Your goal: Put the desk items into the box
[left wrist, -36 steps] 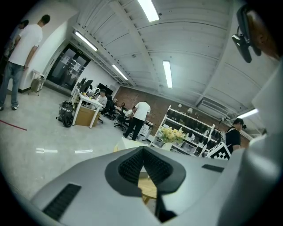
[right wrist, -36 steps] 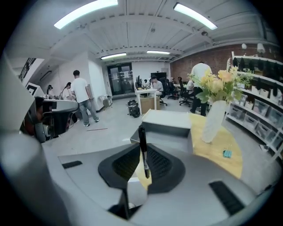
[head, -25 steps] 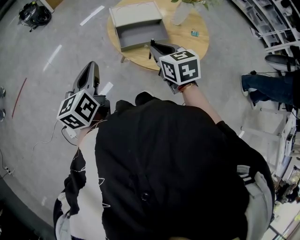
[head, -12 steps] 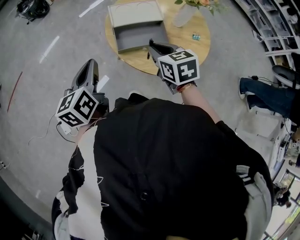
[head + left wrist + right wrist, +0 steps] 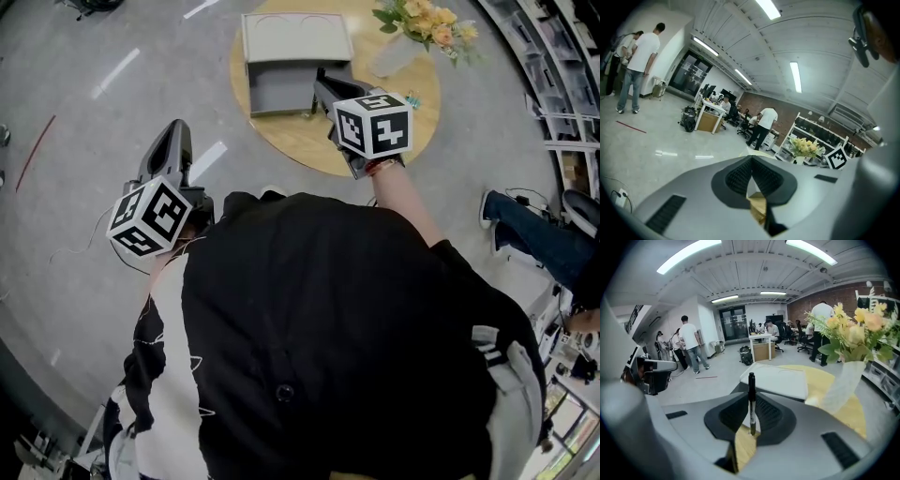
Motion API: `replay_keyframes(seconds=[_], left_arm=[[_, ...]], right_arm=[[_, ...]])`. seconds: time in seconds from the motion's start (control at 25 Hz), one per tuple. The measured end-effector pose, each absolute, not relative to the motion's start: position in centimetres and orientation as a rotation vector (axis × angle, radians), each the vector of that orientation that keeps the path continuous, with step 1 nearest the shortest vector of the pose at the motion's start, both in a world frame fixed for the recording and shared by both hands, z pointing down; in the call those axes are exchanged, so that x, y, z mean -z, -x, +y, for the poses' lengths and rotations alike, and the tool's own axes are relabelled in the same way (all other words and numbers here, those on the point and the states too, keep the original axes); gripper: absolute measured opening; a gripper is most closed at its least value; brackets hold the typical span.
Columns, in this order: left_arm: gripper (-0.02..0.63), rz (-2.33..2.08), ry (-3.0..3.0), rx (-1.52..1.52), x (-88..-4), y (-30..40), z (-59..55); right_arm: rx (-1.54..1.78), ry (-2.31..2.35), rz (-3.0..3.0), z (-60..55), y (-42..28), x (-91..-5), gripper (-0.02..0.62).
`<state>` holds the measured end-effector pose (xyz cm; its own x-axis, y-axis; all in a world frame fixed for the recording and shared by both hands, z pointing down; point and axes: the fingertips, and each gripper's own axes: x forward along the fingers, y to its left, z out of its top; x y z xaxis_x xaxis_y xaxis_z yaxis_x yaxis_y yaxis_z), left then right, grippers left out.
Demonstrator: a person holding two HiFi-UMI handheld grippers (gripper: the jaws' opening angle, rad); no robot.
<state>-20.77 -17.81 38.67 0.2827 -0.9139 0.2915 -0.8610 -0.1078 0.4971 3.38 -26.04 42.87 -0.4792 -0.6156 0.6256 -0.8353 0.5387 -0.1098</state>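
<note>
An open grey box point(image 5: 292, 89) with its lid point(image 5: 296, 37) folded back stands on a round wooden table point(image 5: 309, 142). My right gripper point(image 5: 322, 79) hovers over the table at the box's front right corner, shut on a black marker pen point(image 5: 751, 394) that stands upright between the pads point(image 5: 765, 412). In the right gripper view the box's pale lid point(image 5: 776, 379) lies just beyond the jaws. My left gripper point(image 5: 175, 133) hangs over the floor left of the table. Its jaws point(image 5: 751, 164) are shut with nothing between them.
A clear vase point(image 5: 394, 58) of yellow flowers point(image 5: 424, 21) stands on the table right of the box, close to my right gripper. A seated person's leg and shoe point(image 5: 525, 225) are at the right, shelving point(image 5: 562, 56) behind. People stand far across the room point(image 5: 691, 345).
The table and box have come closer. My right gripper with the pen has moved forward to the box's front right corner. The left gripper has shifted slightly forward, still over the floor.
</note>
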Motion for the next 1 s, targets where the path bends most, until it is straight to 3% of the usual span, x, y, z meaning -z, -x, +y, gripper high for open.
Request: replay_keyframes(seconds=[1.0], left_arm=[[0.011, -1.684, -1.857, 0.129, -39.9, 24.9, -17.6]], right_arm=[[-0.572, -1.131, -2.211, -29.4, -2.1, -44.9, 0.048]])
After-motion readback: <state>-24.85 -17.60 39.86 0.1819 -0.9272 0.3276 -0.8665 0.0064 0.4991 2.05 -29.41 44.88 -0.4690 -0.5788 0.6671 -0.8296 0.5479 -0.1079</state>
